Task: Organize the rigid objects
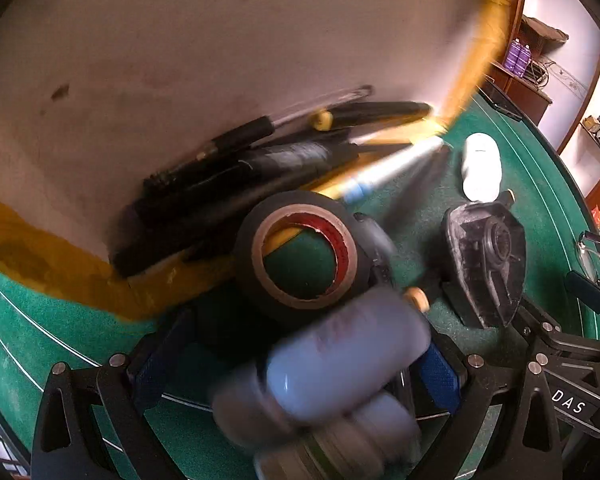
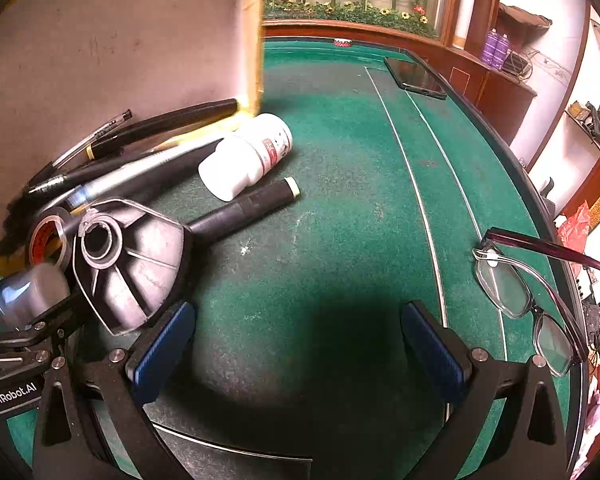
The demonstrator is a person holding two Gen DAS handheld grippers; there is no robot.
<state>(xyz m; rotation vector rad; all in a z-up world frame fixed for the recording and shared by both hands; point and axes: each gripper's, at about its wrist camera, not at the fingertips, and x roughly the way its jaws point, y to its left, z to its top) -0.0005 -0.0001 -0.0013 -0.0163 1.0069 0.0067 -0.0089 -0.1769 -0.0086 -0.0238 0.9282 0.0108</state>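
Note:
My left gripper is open, and a pale lilac bottle, blurred, lies between its blue pads, close to the right one. Just ahead a black tape roll leans at the yellow rim of a pink-floored box that holds several pens. A grey triangular plastic part sits right of the roll, with a black marker and a white pill bottle beyond it. My right gripper hangs open over bare green felt with nothing between its fingers.
Spectacles rest at the right table edge. A dark phone and a small red tape roll lie at the far end. The green table has a wooden rim; shelves stand beyond it.

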